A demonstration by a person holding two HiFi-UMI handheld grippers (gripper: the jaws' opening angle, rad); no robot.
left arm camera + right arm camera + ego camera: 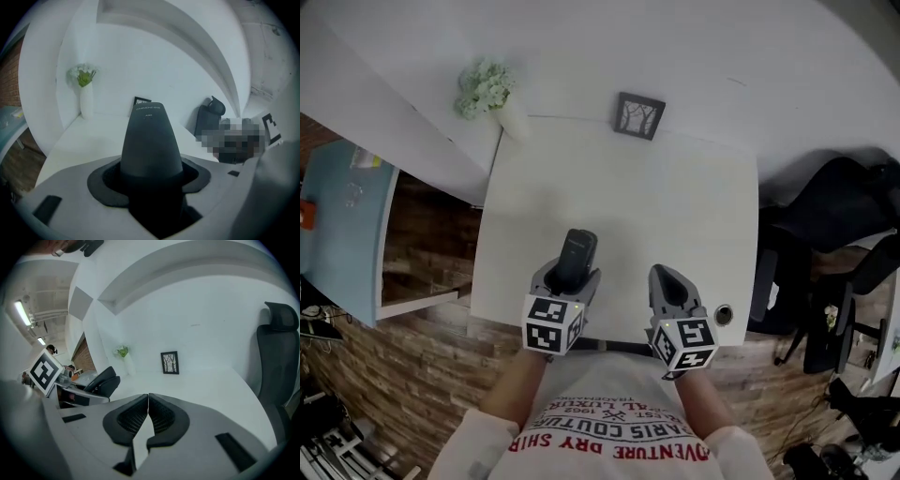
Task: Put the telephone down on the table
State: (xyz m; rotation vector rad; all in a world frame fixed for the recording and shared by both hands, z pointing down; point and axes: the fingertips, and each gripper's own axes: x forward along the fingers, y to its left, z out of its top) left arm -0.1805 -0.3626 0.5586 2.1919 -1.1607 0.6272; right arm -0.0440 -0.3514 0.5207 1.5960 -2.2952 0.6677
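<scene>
So my left gripper (566, 279) clamped the dark cordless telephone (578, 253) by its lower end over the white table (675, 206), near edge, for lowering; my right gripper (668, 284) sat closed, empty, alongside.

Grey plastic left gripper (572, 272) and matching right gripper (662, 275), with black ribbed pads (161, 414) inside, each bearing a white cube (551, 323) of black square markers. White T-shirt (609, 427) with red lettering.
</scene>
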